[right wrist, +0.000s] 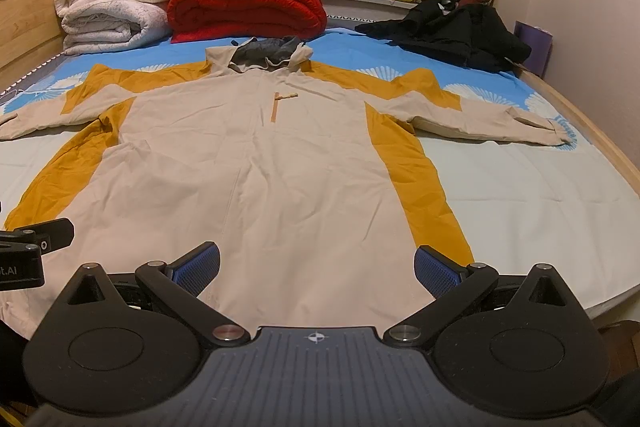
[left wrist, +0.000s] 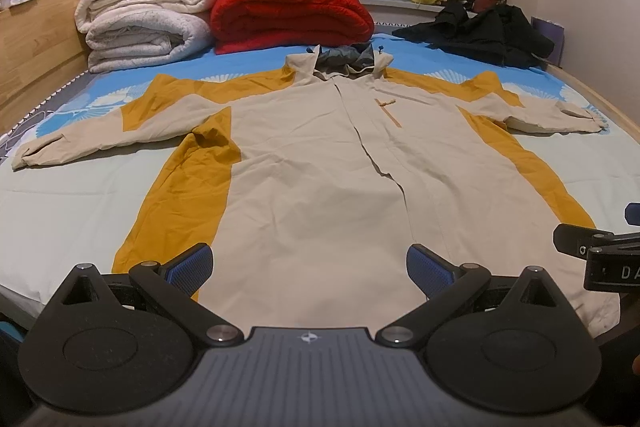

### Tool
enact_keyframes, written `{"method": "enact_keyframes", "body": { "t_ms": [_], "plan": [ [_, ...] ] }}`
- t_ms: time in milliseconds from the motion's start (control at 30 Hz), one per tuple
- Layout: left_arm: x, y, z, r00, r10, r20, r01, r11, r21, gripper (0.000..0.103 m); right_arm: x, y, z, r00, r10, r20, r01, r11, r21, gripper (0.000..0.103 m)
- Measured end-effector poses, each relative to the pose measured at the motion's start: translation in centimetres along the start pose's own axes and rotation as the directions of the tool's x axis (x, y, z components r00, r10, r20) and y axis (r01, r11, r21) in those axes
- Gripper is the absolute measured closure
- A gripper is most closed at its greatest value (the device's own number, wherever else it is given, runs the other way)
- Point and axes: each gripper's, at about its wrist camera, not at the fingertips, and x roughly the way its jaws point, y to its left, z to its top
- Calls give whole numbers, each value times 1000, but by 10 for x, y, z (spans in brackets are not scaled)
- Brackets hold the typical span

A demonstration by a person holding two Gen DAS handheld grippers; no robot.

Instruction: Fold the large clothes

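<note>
Both tongs hover at the hem end of the bed: the left gripper (left wrist: pixel 308 265) and the right gripper (right wrist: pixel 316 267) each have their blue pads spread wide apart, holding nothing. Between and beyond them the beige-and-mustard hooded jacket (left wrist: pixel 320 163) lies face up on the blue-and-pale sheet (right wrist: pixel 540 195), sleeves out sideways, hood toward the red blanket (left wrist: pixel 288 15). Its shell looks thin, limp and probably a little slick, so it should slide and sag. Best holds seem the cuffs and hem corners, pinched through both layers.
</note>
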Motion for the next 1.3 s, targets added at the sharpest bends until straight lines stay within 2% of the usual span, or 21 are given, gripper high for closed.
{"method": "enact_keyframes", "body": {
  "t_ms": [500, 767, 1167, 1300],
  "plan": [
    [-2, 1, 0, 1000, -17, 3, 17, 1000, -2, 0, -2, 0, 9, 1000, 2, -9, -2, 1000, -1, 1],
    [-5, 1, 2, 998, -52, 23, 52, 999, -1, 0, 0, 0, 8, 1000, 5, -7, -5, 1000, 5, 1],
    [-5, -2, 1, 998, -53, 32, 53, 999, 10, 0, 1, -2, 10, 1000, 10, -9, -10, 1000, 7, 1],
    [-13, -3, 10, 995, -36, 88, 35, 999, 14, 0, 0, -3, 13, 1000, 10, -10, -10, 1000, 4, 1]
  ]
}}
